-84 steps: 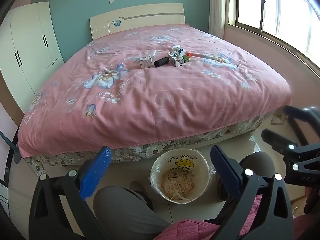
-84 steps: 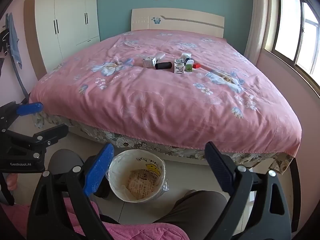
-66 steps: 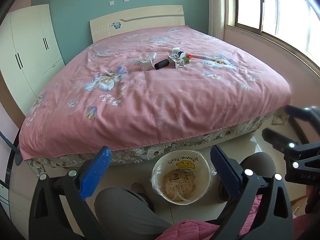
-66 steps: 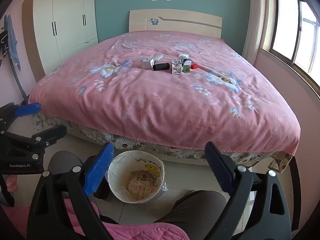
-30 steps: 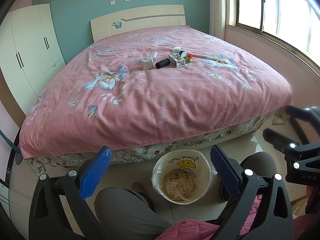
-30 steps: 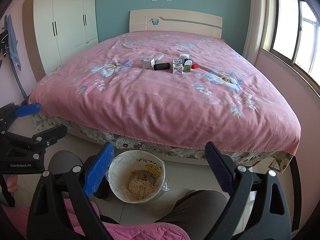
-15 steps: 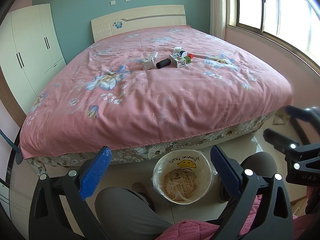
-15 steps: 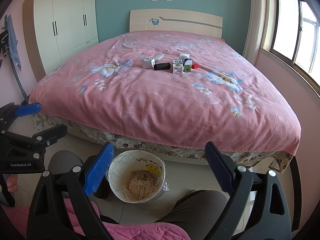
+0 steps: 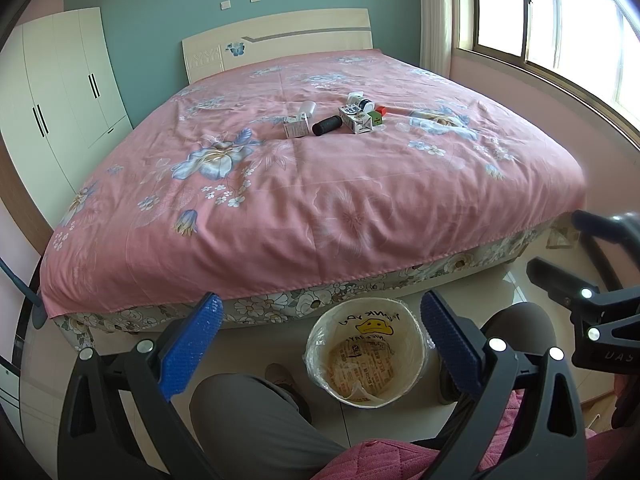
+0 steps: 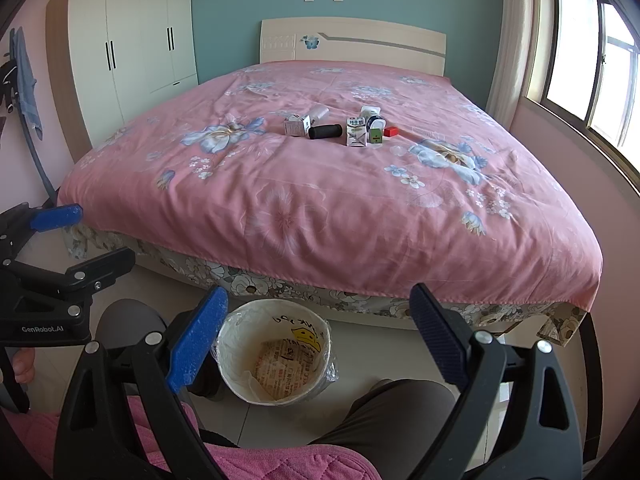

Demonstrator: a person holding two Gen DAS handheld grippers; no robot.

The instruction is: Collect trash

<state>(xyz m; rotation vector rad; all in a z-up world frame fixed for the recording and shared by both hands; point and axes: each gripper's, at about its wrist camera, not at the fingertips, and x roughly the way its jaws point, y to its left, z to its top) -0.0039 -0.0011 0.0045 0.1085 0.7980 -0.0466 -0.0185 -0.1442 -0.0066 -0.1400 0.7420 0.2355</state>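
Both grippers, left [image 9: 318, 344] and right [image 10: 318, 334], fingers spread empty above one bin [image 9: 366, 354]; one black cylinder [image 9: 326, 126] on bed [image 9: 320, 200].

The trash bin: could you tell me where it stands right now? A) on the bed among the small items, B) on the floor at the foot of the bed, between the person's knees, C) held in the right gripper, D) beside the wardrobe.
B: the trash bin sits on the tiled floor just below the bed edge, between the knees, with both the left gripper and the right gripper open and empty above it.
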